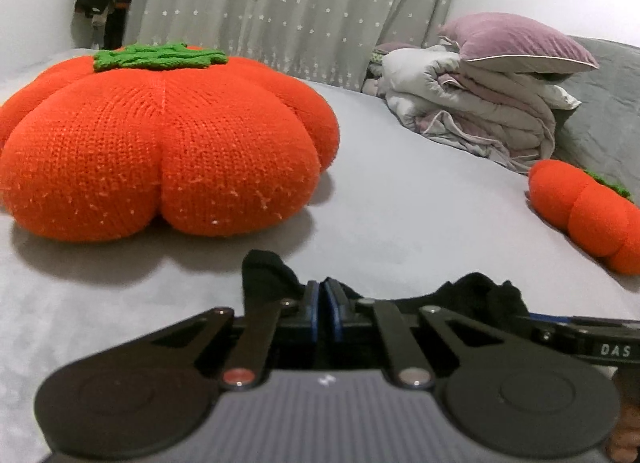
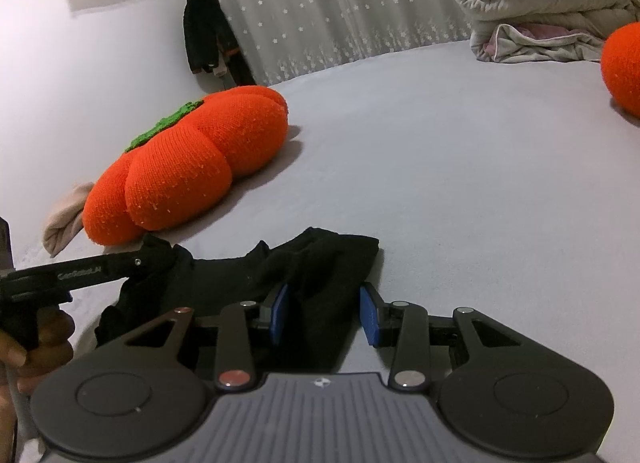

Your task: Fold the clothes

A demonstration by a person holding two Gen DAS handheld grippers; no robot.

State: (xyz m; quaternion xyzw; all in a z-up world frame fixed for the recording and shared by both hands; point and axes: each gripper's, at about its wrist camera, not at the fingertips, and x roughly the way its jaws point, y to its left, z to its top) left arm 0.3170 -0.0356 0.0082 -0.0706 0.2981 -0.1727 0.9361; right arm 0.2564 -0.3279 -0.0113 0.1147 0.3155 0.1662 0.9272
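Left gripper [image 1: 322, 295]: jaws pressed together, blue pads nearly meeting, pinching a bunched edge of the black garment [image 2: 320, 263]; black fabric pokes up on both sides of the pads in the left wrist view. In the right wrist view the same gripper reaches in from the left edge, tip buried in the garment's left end, with a hand [image 2: 36, 343] gripping its handle. Right gripper [image 2: 325, 313]: jaws spread wide, blue pads well apart, straddling a fold of the garment; the left pad touches cloth, the right pad sits just off the cloth edge over bare bed. Not clamping anything. Garment lies crumpled on the grey bed [image 2: 460, 183], near edge, just ahead of both grippers, stretched roughly left to right between them. Large orange knitted pumpkin cushion [image 1: 160, 143] with green top sits on the bed beyond the garment, toward the left; apart from the cloth in the left view, just beside its left end in the right view. Small beige cloth [image 2: 64, 219] tucked against the cushion's left side. Second orange cushion [image 1: 588, 215] at the bed's right edge. Folded quilt stack [image 1: 472, 107] with a purple pillow [image 1: 516, 43] on top at the far right corner. Star-print curtain [image 1: 288, 3] behind the bed.
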